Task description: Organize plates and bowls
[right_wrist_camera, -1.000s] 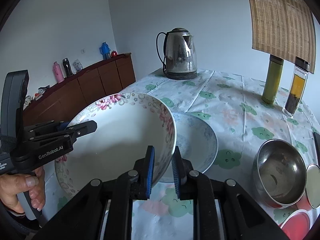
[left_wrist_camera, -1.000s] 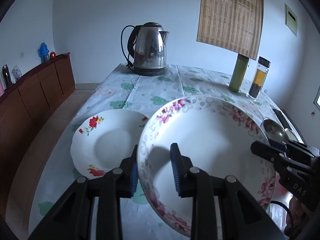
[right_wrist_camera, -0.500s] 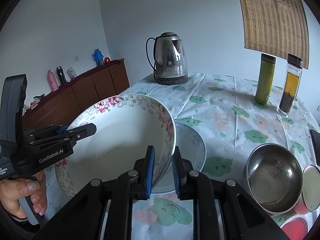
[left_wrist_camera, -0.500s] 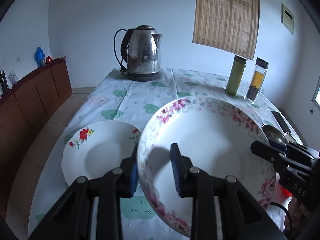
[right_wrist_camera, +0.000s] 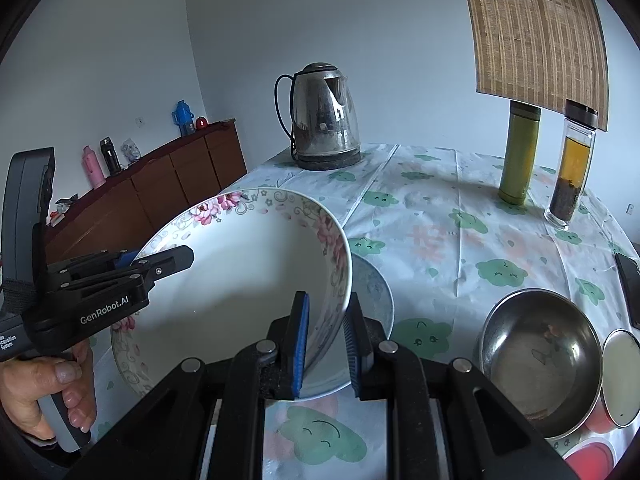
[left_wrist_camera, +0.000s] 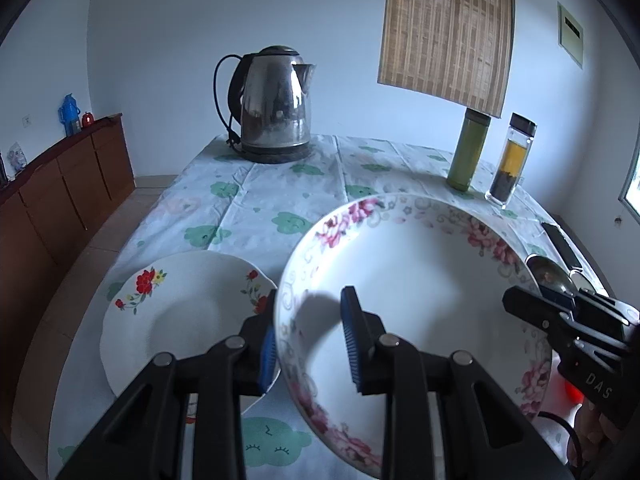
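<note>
Surface: table (left_wrist_camera: 256, 200) under a white glossy cloth printed with green smiling clouds, creased in long folds.
Room: pale plain walls, a bamboo blind (left_wrist_camera: 446, 32), a brown wooden sideboard (right_wrist_camera: 160, 188) along the left wall.
Far edge: steel kettle (left_wrist_camera: 276, 108), rounded and mirror-bright; a green flask (right_wrist_camera: 520, 152) and a glass jar (right_wrist_camera: 572, 164) at the far right.
Floral bowl (left_wrist_camera: 416, 272): glazed ceramic, pink roses round the rim, held tilted above the near edge.
Left gripper (left_wrist_camera: 308, 340): clamped on the bowl's left rim.
Right gripper (right_wrist_camera: 326, 344): clamped on its right rim.
Near left: white plate (left_wrist_camera: 180, 312) with red flowers.
Near right: round steel bowl (right_wrist_camera: 540, 356).
</note>
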`<action>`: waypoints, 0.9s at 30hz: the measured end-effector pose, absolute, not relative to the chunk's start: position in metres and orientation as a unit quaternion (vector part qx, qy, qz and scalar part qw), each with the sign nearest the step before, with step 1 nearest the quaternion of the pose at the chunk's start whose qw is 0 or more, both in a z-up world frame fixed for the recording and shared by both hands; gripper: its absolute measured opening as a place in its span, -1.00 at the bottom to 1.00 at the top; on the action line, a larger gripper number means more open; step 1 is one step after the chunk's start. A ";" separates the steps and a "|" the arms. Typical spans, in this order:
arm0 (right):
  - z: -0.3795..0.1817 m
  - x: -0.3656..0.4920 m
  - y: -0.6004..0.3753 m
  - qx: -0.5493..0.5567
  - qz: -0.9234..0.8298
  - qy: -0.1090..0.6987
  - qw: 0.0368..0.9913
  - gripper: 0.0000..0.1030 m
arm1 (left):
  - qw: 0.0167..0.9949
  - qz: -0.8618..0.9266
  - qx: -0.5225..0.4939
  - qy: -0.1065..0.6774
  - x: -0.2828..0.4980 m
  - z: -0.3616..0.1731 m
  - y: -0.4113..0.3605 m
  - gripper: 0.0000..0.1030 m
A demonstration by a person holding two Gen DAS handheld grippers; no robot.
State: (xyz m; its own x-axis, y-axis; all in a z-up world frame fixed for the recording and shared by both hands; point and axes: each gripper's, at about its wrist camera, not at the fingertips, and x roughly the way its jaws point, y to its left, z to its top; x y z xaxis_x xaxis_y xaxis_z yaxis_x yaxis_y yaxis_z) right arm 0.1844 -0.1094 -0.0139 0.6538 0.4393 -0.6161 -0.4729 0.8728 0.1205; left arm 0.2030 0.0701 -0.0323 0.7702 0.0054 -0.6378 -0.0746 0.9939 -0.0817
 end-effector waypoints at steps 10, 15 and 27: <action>-0.020 0.192 -0.111 -0.025 0.235 0.337 0.911 -0.63 | 0.937 0.009 -0.057 0.344 0.219 -0.041 0.070 -0.48; -0.023 0.197 -0.111 -0.026 0.227 0.340 0.912 -0.63 | 0.936 0.004 -0.057 0.348 0.228 -0.044 0.070 -0.48; -0.031 0.204 -0.111 -0.028 0.210 0.350 0.912 -0.63 | 0.932 -0.007 -0.058 0.358 0.244 -0.055 0.068 -0.48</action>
